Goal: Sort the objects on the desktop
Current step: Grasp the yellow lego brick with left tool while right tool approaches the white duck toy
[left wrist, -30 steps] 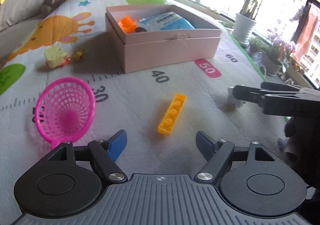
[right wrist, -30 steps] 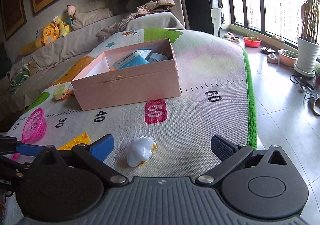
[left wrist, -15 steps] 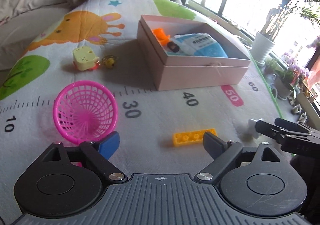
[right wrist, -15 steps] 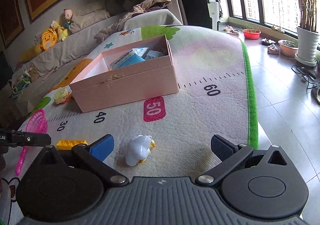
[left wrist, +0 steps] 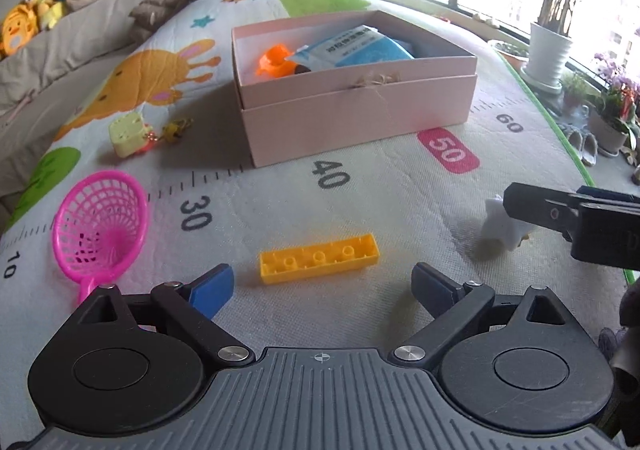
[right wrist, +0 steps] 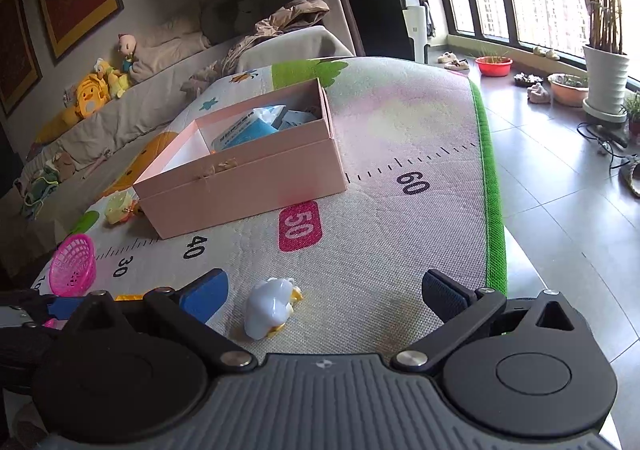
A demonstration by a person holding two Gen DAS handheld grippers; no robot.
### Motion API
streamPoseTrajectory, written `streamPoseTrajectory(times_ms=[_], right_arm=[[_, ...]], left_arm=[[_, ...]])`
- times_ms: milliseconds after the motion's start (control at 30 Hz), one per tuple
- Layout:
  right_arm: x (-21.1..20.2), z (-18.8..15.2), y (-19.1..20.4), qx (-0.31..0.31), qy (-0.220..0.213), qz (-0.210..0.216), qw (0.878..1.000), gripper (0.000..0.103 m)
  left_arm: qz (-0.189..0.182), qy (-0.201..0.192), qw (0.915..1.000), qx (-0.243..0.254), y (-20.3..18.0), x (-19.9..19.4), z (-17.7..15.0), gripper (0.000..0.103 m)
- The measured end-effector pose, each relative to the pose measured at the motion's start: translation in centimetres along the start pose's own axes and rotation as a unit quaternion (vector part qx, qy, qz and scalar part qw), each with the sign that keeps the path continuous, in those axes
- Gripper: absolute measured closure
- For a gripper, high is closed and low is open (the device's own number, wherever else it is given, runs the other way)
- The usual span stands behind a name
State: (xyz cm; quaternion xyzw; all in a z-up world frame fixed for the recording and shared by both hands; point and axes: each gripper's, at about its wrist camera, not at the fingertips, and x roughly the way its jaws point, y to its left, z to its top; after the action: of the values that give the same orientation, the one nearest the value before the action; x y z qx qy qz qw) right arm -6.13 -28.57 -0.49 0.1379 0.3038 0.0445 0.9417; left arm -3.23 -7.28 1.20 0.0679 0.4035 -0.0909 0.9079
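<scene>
a living room with a sofa strewn with plush toys [left wrist: 24, 30] at the back and tall windows with potted plants [right wrist: 604, 66] on one side; in front lies a printed play mat [left wrist: 360, 186] with a number ruler, and everything below is placed relative to the pink box [left wrist: 360, 118] that stands open on it.

left of the box and nearer the camera, a pink plastic basket [left wrist: 100, 226] lies tipped on its side by the "10" and "30" marks. just left of the box sits a small pale yellow cube toy [left wrist: 126, 134], with a little yellow keychain charm [left wrist: 176, 128] between it and the box wall. inside the box, an orange toy [left wrist: 276, 60] rests at its left end, touching a blue and white packet [left wrist: 352, 48] that fills the rest.

in front of the box, below the "40", a yellow building brick [left wrist: 320, 258] lies flat, studs up. the left gripper [left wrist: 320, 286] hovers just short of it, jaws released and wide, nothing between them; the brick sits in the gap line ahead of the fingertips.

in front of the box's right end, past the red "50" label, a white duck toy [right wrist: 270, 308] lies on its side. the right gripper [right wrist: 324, 290] has its fingers spread around that spot, not touching the duck, which lies nearer the left blue pad [right wrist: 204, 294].
</scene>
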Motion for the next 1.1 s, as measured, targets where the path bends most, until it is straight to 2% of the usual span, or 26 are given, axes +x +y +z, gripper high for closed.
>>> streamPoseTrajectory(times_ms=[200,267,367,433,533,633,700,800,867,1000,1067,1100], right_arm=[[0.1,0.1,-0.5,0.019,0.003,0.002,1.0,0.0],[0.1,0.1,-0.5,0.016,0.003,0.0,1.0,0.0],[0.1,0.1,-0.4,0.014,0.003,-0.003,1.0,0.0],[0.1,0.1,-0.5,0.017,0.002,-0.001,1.0,0.0],[0.1,0.1,-0.6,0.021,0.003,0.001,1.0,0.0],[0.1,0.1,-0.6,0.021,0.002,0.001,1.0,0.0],[0.1,0.1,-0.6,0.021,0.0,0.0,1.0,0.0],[0.1,0.1,-0.6,0.022,-0.001,-0.001,1.0,0.0],[0.1,0.1,-0.4,0.02,-0.002,-0.002,1.0,0.0],[0.0,0.0,-0.5,0.02,-0.006,-0.001,1.0,0.0],[-0.1,0.0,-0.6,0.021,-0.007,0.0,1.0,0.0],[-0.1,0.0,-0.6,0.021,-0.007,0.001,1.0,0.0]], left_arm=[[-0.003,0.009,0.9998,-0.018,1.9,0.5,0.4,0.005],[-0.006,0.011,0.9998,-0.015,3.3,0.6,0.5,0.005],[-0.005,0.021,0.999,-0.038,5.9,1.0,0.8,0.006],[-0.028,0.026,0.9974,-0.061,7.4,0.7,1.2,0.006],[-0.083,0.024,0.9916,-0.096,8.7,-0.1,1.5,0.004],[-0.093,-0.004,0.9906,-0.099,8.2,-1.0,1.5,0.003],[-0.072,-0.018,0.9942,-0.078,7.0,-1.6,1.3,0.003],[-0.012,-0.046,0.998,-0.043,4.3,-2.2,0.1,0.003],[0.015,-0.041,0.9988,-0.021,2.7,-1.7,-0.5,0.003],[0.036,-0.025,0.9987,-0.027,2.0,-0.5,-0.3,0.003],[0.041,-0.017,0.9982,-0.04,2.6,0.1,0.0,0.006],[0.041,-0.012,0.998,-0.047,2.9,0.3,0.1,0.011]])
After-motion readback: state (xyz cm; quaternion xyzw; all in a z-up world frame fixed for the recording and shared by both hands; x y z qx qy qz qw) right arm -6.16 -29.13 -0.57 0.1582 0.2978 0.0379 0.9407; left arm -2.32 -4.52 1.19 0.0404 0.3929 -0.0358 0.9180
